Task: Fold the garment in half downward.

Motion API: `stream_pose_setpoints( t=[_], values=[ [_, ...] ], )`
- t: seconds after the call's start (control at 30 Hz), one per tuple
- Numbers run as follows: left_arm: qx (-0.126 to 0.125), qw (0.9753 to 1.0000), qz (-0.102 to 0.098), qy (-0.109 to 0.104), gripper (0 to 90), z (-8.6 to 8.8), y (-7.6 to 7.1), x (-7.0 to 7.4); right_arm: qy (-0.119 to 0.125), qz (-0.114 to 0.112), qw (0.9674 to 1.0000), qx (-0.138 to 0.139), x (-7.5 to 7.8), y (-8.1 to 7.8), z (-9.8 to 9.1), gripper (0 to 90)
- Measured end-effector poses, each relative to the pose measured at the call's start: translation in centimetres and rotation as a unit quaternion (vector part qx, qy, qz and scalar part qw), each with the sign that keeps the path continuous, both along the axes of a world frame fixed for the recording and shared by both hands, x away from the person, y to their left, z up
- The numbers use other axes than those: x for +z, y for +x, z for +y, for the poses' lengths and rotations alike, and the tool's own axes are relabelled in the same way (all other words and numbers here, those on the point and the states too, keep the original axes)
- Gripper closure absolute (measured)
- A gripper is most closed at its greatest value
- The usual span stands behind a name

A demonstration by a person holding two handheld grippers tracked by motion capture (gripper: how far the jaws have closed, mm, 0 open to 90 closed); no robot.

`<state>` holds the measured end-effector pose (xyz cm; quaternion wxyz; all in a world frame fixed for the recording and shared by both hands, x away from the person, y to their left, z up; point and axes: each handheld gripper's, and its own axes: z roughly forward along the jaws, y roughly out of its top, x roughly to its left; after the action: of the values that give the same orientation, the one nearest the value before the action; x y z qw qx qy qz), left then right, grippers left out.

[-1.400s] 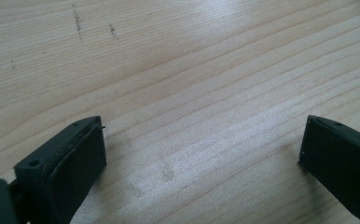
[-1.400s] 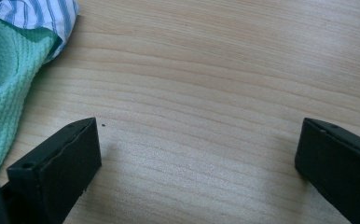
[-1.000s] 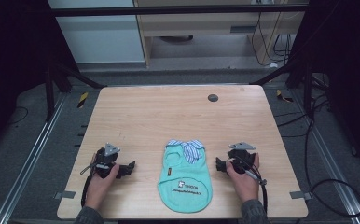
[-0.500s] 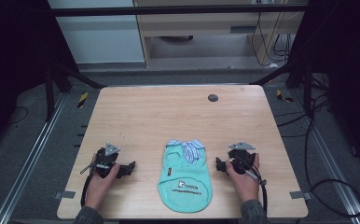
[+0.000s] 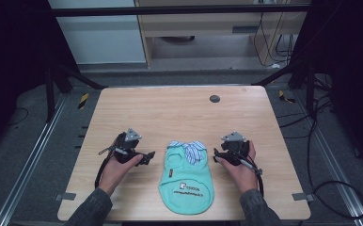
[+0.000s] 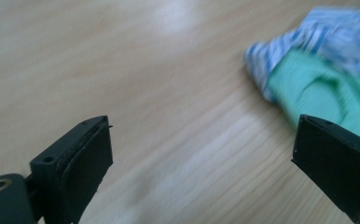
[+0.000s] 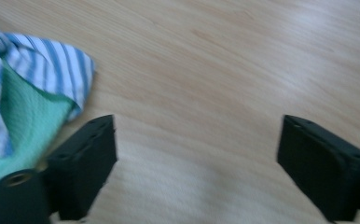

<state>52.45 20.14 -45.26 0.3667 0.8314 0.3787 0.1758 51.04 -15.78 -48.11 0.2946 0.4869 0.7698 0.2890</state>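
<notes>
Green garment (image 5: 187, 178) lying on surface (image 5: 179, 108), print blurred. Left gripper (image 5: 147, 155), right gripper (image 5: 216, 154): jaws apart, empty; right's just narrowing.

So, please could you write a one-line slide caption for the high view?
Two hand-held black grippers, left gripper and right gripper, flank a small mint-green garment with striped collar on a light wooden table.

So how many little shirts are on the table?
1. The green shirt with a striped collar lies flat near the front edge of the table, between the two hands. Nothing seems hidden.
</notes>
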Motion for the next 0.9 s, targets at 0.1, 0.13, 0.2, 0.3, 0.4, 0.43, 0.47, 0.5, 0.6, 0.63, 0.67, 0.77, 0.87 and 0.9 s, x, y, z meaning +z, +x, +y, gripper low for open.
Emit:
stream_pose_setpoints(
  t=[0.1,0.13,0.2,0.3,0.4,0.43,0.47,0.5,0.6,0.63,0.67,0.77,0.87,0.9],
  values=[
    [-0.009,0.9999,0.001,-0.007,8.6,-1.1,0.5,0.9,0.008,0.033,0.9993,0.018,0.5,1.0,0.5,22.8],
    [-0.007,0.9999,0.006,-0.012,11.6,-1.4,0.7,1.0,0.013,0.040,0.9989,0.022,0.6,1.2,0.5,26.1],
    [-0.014,0.9994,0.024,-0.023,19.4,-2.0,0.9,0.9,0.020,0.052,0.9978,0.035,0.8,1.5,0.5,33.9],
    [-0.018,0.9991,0.035,-0.010,26.2,-2.9,0.9,0.7,0.026,0.064,0.9962,0.052,1.1,1.7,0.5,45.0],
    [-0.010,0.9990,0.042,-0.009,34.8,-3.2,1.2,0.5,0.036,0.072,0.9945,0.067,1.5,1.9,0.8,56.1],
    [-0.002,0.9993,0.037,0.002,38.1,-3.2,1.5,0.5,0.041,0.077,0.9935,0.073,1.6,1.9,1.0,58.5],
    [0.006,0.9992,0.039,0.009,40.4,-3.0,1.9,0.5,0.049,0.080,0.9925,0.079,1.8,1.8,1.1,62.0],
    [0.015,0.9988,0.045,-0.007,43.8,-2.9,2.3,0.4,0.056,0.084,0.9911,0.087,1.9,1.8,1.3,65.7],
    [0.024,0.9974,0.058,-0.037,51.0,-2.8,3.1,0.4,0.060,0.092,0.9894,0.095,2.0,1.8,1.7,73.7],
    [0.019,0.9979,0.055,-0.029,52.7,-3.0,3.2,0.4,0.062,0.093,0.9889,0.097,2.0,1.9,1.8,75.5],
    [0.016,0.9978,0.058,-0.026,53.4,-3.3,3.3,0.4,0.064,0.092,0.9890,0.097,1.9,2.0,1.9,76.9],
    [0.000,0.9981,0.060,-0.013,57.1,-4.3,3.7,0.4,0.054,0.099,0.9879,0.106,1.8,2.3,2.3,79.4],
    [-0.006,0.9982,0.060,-0.004,57.0,-5.1,4.2,0.4,0.057,0.109,0.9865,0.109,1.6,2.8,2.8,80.5],
    [-0.005,0.9980,0.062,-0.007,57.4,-5.2,4.3,0.3,0.060,0.111,0.9860,0.109,1.6,3.1,3.0,80.5]
  ],
)
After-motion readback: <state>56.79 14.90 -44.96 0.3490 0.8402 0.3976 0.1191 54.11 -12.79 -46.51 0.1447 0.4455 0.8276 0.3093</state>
